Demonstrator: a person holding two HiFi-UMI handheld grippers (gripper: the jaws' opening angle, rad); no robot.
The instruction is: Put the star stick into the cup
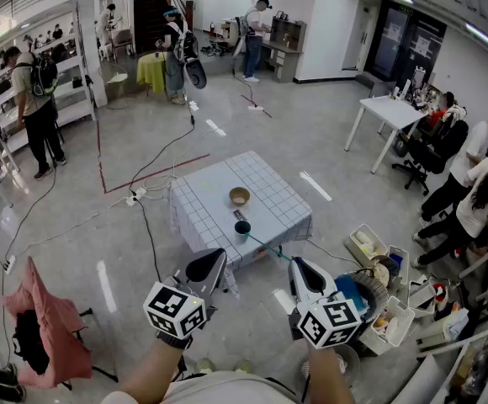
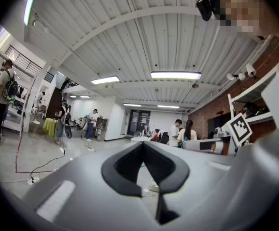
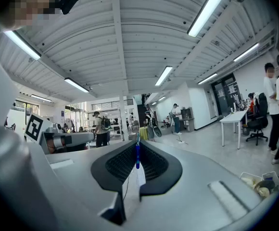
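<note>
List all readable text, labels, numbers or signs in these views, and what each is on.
No readable words, numbers or brands in any view.
Left gripper cube: black-and-white square markers, patterns only.
Right gripper cube: markers only, too.
Star stick: no print visible.
Floor bins: contents too small to read.

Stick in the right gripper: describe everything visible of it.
The stick is a thin, straight rod. It looks teal in the head view and blue in the right gripper view, and is probably plastic. The right gripper is shut on its near end, the jaws pinching it at their tips. From there it slants forward toward the dark cup on the table. Whether its far tip touches the cup cannot be told. No star can be made out.
</note>
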